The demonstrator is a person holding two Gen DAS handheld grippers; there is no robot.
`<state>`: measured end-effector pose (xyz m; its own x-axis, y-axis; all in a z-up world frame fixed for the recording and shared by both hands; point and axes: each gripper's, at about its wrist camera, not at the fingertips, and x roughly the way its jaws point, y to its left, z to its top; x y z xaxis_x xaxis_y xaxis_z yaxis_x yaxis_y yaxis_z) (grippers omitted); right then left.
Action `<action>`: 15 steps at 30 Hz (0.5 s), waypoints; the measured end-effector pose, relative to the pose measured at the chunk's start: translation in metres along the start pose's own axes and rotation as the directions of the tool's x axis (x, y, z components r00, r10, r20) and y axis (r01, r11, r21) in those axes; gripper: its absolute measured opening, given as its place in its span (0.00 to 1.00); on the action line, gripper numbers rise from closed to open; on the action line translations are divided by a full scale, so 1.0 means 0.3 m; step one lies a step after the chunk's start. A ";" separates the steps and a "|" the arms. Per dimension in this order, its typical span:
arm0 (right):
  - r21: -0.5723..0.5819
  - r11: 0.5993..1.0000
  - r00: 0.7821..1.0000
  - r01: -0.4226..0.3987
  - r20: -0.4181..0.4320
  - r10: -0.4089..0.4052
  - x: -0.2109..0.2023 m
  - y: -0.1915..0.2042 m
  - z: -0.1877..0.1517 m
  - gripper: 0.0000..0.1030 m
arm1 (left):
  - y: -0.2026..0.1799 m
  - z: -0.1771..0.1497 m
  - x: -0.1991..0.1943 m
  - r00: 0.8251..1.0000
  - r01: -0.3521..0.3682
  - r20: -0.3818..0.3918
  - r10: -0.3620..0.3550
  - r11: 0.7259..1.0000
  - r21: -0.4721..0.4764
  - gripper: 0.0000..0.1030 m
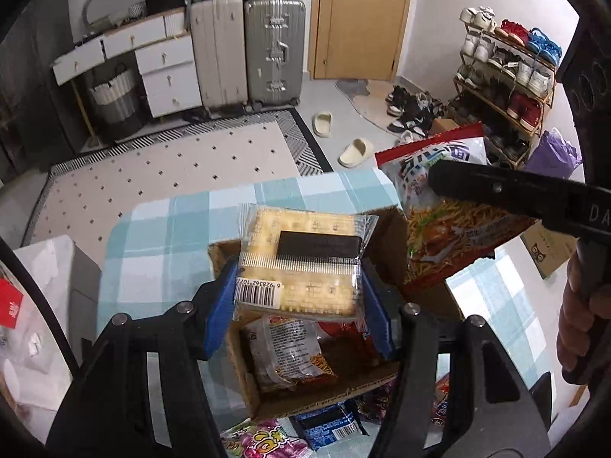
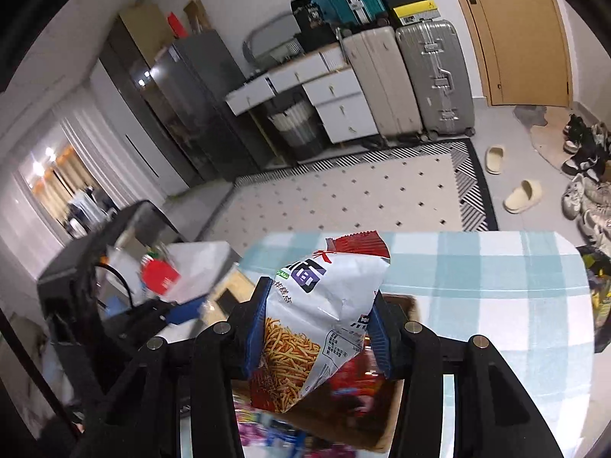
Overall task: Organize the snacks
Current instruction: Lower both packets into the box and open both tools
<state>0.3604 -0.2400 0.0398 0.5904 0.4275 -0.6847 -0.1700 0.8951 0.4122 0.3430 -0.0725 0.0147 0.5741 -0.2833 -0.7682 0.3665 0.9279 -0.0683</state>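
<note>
**Carrying two snack packs to one cardboard box**

Hovering over the open cardboard box (image 1: 385,244), the left gripper (image 1: 298,297) is clamped on a clear-wrapped cracker pack (image 1: 301,263), its blue pads pressing the pack's two side edges. The pack lies flat between the fingers, its long axis running forward along them, barcode end nearest the camera and the far end pointing out past the fingertips. Directly below it, inside the box, a noodle-snack packet (image 1: 282,347) already lies.

The right gripper (image 2: 317,328) is squeezed on a crispy-noodle snack bag (image 2: 324,305), pinching it across the middle. The bag stands roughly upright ahead of the fingers, its red crimped top pointing up and away and its lower end hanging towards the box.

Risks, as a judgement: both loads are heading for the same small opening, so the bag and the right gripper's finger, just right of the cracker pack, could knock it. The glossy wrap, held only by its edges, may slip or tilt. The squeezed bag may crush its contents, or snag the box flap.
</note>
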 end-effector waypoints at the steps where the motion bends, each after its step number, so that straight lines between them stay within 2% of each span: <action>1: 0.010 1.000 1.000 -0.003 -0.008 0.003 0.014 -0.016 -0.006 0.45 | 0.000 -0.004 0.024 1.000 0.002 -0.009 -0.002 1.000 -0.001 0.56; 15: -0.041 0.998 0.990 0.040 -0.133 -0.045 0.189 -0.043 -0.087 0.46 | 0.023 -0.046 0.184 0.997 0.018 -0.074 -0.017 1.000 0.013 0.56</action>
<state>0.3756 -0.2240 -0.0201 0.4871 0.3994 -0.7766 -0.1779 0.9160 0.3595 0.3672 -0.0784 -0.0369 0.5121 -0.2805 -0.8118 0.3864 0.9194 -0.0739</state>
